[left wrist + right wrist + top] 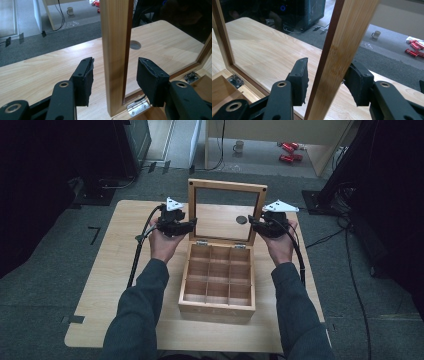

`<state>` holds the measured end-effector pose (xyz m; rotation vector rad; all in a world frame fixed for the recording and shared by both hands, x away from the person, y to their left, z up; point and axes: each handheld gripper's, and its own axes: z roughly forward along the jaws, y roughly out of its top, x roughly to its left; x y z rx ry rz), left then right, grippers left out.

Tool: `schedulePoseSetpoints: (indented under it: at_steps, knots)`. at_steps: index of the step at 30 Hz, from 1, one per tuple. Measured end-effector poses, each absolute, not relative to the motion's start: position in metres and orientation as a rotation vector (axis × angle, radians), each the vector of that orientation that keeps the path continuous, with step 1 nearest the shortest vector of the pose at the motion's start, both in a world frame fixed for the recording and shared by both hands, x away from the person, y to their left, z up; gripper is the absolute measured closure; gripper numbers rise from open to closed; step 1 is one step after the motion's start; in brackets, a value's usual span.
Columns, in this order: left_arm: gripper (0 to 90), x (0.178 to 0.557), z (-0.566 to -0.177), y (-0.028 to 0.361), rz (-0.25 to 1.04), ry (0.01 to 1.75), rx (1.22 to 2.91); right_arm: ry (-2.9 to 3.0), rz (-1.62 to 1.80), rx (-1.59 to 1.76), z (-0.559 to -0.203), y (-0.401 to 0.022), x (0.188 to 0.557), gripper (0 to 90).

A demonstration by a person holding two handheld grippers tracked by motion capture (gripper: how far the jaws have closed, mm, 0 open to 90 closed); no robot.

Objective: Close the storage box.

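Left gripper (pixel 186 226) and right gripper (pixel 256 226) are straddling the upright box lid (pixel 227 186) side rails, jaws gaping wide, not clamping.

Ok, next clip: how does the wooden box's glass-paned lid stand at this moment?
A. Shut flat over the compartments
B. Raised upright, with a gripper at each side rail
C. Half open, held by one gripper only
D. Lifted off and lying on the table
B: the lid stands upright on its hinges behind the open box, with the left gripper and the right gripper straddling its two side rails.
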<state>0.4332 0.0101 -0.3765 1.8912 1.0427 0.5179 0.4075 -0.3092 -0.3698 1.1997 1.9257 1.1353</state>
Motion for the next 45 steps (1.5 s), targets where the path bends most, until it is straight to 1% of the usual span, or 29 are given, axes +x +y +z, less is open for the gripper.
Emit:
schedulePoseSetpoints:
  at_steps: [5, 8, 12, 28, 45]
  knots:
    - [48.2, 0.438, -0.375, 0.005, 0.515, 1.053, 1.887, 1.912, 1.153, 1.184, -0.369, -0.309, 0.401, 54.7]
    - [46.9, 0.440, -0.374, 0.001, 0.502, 1.035, 1.890, 1.906, 1.163, 1.181, -0.369, -0.310, 0.399, 54.7]
    - [45.9, 0.435, -0.367, -0.006, 0.526, 1.005, 1.892, 1.899, 1.171, 1.182, -0.369, -0.309, 0.394, 54.7]
    - [49.4, 0.411, -0.365, 0.004, 0.535, 0.949, 1.875, 1.896, 1.130, 1.163, -0.363, -0.304, 0.368, 56.9]
    - [51.0, 0.386, -0.358, 0.015, 0.547, 0.907, 1.846, 1.870, 1.141, 1.162, -0.350, -0.297, 0.342, 54.5]
